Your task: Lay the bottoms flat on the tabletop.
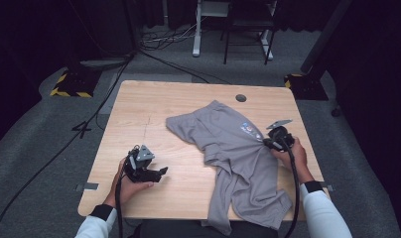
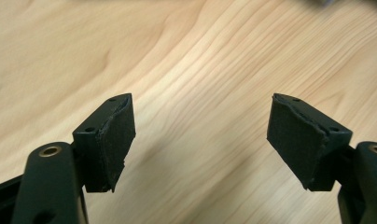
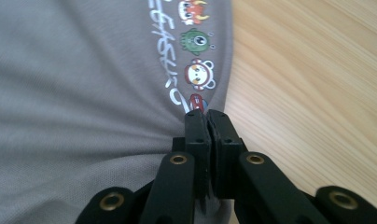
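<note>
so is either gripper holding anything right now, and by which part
The right gripper is shut on the grey t-shirt, pinching its edge right beside the printed cartoon logo. The left gripper is open over bare table, holding nothing.

Light wooden table (image 1: pixel 154 106); crumpled grey T-shirt (image 1: pixel 238 163) lies on right half, hem overhanging near edge.
</note>
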A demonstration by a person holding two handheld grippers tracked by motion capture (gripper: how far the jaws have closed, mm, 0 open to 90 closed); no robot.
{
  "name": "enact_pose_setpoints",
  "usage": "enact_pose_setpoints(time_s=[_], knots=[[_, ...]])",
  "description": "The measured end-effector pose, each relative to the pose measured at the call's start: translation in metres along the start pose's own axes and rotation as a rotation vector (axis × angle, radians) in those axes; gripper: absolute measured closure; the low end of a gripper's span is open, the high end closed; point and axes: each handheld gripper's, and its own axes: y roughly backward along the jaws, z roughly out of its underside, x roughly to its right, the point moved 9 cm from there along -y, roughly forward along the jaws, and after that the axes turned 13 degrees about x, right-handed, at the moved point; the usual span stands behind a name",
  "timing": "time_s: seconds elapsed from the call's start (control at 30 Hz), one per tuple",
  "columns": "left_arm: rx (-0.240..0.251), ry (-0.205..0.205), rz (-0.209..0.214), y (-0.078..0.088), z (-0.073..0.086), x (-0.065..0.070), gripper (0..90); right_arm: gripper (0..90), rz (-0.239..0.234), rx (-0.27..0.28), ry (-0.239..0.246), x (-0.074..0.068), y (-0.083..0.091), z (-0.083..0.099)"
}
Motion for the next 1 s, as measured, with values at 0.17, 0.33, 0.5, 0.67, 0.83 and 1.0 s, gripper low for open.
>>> enact_pose_setpoints(time_s=[0.17,0.33,0.5,0.67,0.83,1.0], knots=[[-0.016,-0.008,0.002,0.005,0.008,0.005,22.2,73.9,0.101,-0.040,-0.033,0.038,0.014,0.017],[-0.036,-0.030,0.012,0.008,0.019,0.013,18.8,59.6,0.080,0.050,0.044,0.019,0.019,-0.007],[-0.015,-0.040,0.020,0.009,0.021,0.014,17.4,54.3,-0.166,0.214,0.095,-0.058,0.020,-0.063],[-0.017,-0.042,0.029,0.009,0.021,0.014,16.9,60.0,-0.351,0.238,0.197,-0.136,-0.004,-0.097],[-0.018,-0.050,0.029,0.009,0.021,0.013,17.2,57.3,-0.374,0.167,0.284,-0.179,-0.036,-0.107],[-0.017,-0.044,0.031,0.009,0.021,0.014,17.2,55.8,-0.337,0.093,0.304,-0.191,-0.068,-0.105]])
